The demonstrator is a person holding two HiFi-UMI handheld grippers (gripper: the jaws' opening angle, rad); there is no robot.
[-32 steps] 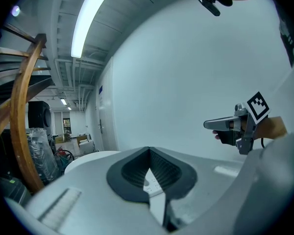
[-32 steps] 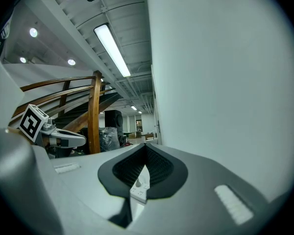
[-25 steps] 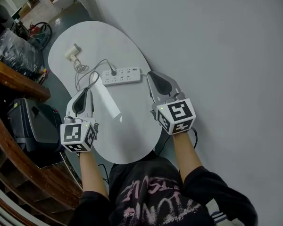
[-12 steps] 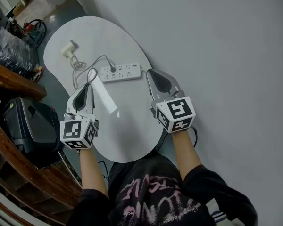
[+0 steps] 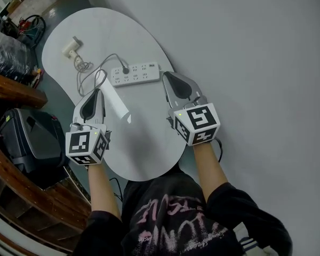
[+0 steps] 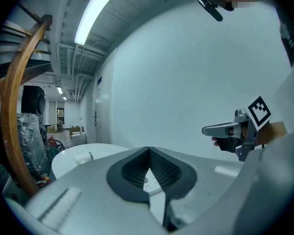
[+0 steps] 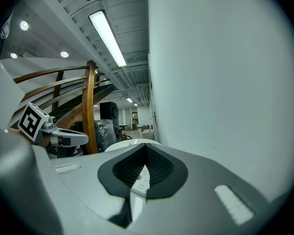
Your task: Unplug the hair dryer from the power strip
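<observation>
Both grippers have sunk nearer the desk (image 5: pixel 144 137).
My left gripper (image 5: pixel 98 92) and right gripper (image 5: pixel 166 75) jaws are closed, empty; plug (image 5: pixel 125 70) seated in power strip (image 5: pixel 138 73), its print illegible.

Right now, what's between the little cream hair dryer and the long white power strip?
The head view shows only the thin grey cord looping over bare white table from hair dryer to power strip.

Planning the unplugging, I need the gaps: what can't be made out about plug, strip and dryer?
- Dark plug in the white rectangular power strip: too small in the head view to judge its seating.
- Power strip, both gripper views: all but a sliver hidden behind the jaws.
- Cream hair dryer: details too small, head view.
</observation>
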